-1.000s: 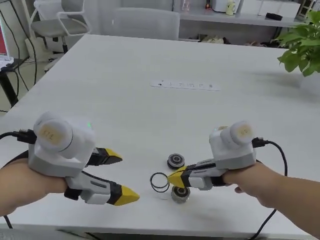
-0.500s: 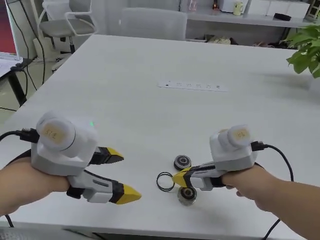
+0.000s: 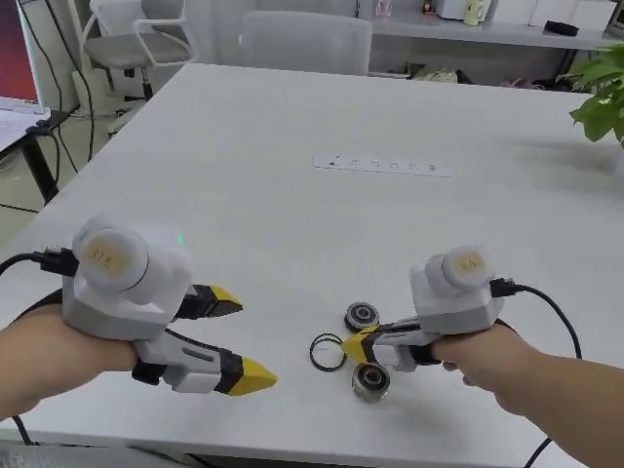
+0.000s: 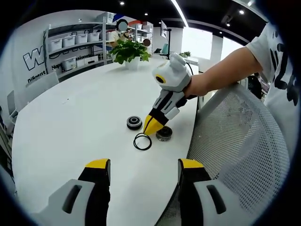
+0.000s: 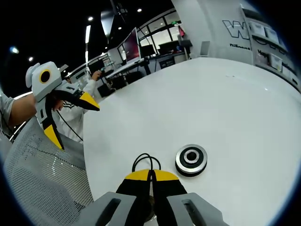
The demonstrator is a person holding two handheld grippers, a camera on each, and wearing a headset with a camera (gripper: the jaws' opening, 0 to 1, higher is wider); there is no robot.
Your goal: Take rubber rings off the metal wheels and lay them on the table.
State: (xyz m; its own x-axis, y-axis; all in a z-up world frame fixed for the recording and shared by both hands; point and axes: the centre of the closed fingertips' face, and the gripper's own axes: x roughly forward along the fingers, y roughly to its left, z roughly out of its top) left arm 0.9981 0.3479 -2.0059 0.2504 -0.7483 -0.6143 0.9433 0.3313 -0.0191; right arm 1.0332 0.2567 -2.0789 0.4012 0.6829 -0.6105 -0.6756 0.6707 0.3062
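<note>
A thin black rubber ring [image 3: 328, 352] lies flat on the white table [image 3: 292, 214]. My right gripper [image 3: 351, 343] is shut, with the ring's near edge caught at its yellow tips. In the right gripper view the ring [image 5: 146, 162] arches out from behind the closed gripper [image 5: 150, 175]. One dark-rimmed metal wheel [image 3: 362, 316] sits just beyond the ring. A second wheel [image 3: 371, 381] lies under the right gripper's body. My left gripper [image 3: 252, 339] hovers open to the left, well apart from the ring. Its own view shows the ring [image 4: 142, 141] and both wheels [image 4: 134, 123] [image 4: 164, 133] ahead.
The table's near edge [image 3: 292, 447] runs close under both grippers. A flush socket strip [image 3: 382, 165] sits mid-table. A potted plant [image 3: 604, 97] stands at the far right, with chairs [image 3: 302, 41] behind the far edge. A mesh chair back [image 4: 235, 141] is beside the table.
</note>
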